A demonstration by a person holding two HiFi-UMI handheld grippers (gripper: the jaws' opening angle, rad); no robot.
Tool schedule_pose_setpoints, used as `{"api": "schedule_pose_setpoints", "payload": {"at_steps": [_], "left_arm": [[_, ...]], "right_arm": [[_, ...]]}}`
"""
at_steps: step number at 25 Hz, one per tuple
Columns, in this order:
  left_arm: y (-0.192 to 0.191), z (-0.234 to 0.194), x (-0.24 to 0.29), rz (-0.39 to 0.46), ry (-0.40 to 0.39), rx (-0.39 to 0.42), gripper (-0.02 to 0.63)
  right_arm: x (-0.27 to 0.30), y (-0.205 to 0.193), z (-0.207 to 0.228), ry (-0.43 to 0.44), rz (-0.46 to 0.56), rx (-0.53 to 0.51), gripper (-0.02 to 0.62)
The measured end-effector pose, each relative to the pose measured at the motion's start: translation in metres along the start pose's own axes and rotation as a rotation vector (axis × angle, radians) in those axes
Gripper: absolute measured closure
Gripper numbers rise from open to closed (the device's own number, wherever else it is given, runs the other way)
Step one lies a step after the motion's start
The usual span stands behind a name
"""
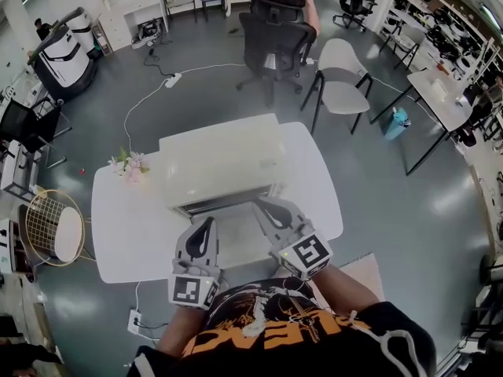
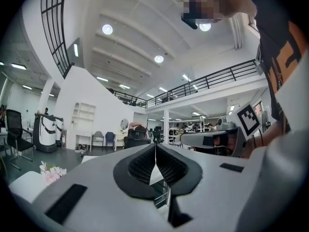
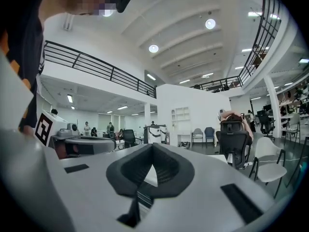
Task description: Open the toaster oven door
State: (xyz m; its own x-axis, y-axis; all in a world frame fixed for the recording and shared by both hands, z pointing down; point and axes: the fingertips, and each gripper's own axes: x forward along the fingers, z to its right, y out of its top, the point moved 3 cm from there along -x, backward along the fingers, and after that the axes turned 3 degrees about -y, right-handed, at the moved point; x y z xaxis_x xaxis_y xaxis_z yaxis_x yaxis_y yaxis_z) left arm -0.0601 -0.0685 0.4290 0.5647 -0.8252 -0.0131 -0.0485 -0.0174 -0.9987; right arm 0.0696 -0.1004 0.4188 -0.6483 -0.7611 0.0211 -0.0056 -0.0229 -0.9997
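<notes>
A white toaster oven [image 1: 220, 163] stands on the white table [image 1: 126, 234], and its dark door strip [image 1: 224, 205] faces me, closed. My left gripper [image 1: 207, 222] is held just before the door's lower left, tilted upward, its jaws shut on nothing. My right gripper [image 1: 262, 206] sits at the door's lower right edge, also shut and empty; whether it touches the door I cannot tell. In the left gripper view the closed fingertips [image 2: 155, 148] point up at the room. In the right gripper view the fingertips [image 3: 152, 148] meet, with a sliver of oven below.
A small bunch of pink flowers [image 1: 128, 166] lies at the table's left, beside the oven. A gold wire side table [image 1: 51, 228] stands left of the table. Beyond are an office chair with a person [image 1: 271, 42] and a white chair [image 1: 346, 77]. A power strip [image 1: 134, 320] lies on the floor.
</notes>
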Motion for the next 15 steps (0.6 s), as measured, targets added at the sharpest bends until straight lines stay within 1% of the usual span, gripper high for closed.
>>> {"api": "schedule_pose_setpoints", "payload": {"at_steps": [7, 15], "left_arm": [[0.0043, 0.0085, 0.0017, -0.001, -0.012, 0.010, 0.580], [0.0056, 0.0088, 0.0019, -0.005, -0.004, 0.011, 0.580]], "right_arm": [[-0.0013, -0.0008, -0.0024, 0.023, -0.002, 0.002, 0.581], [-0.0011, -0.0008, -0.0025, 0.035, -0.005, -0.004, 0.581]]}}
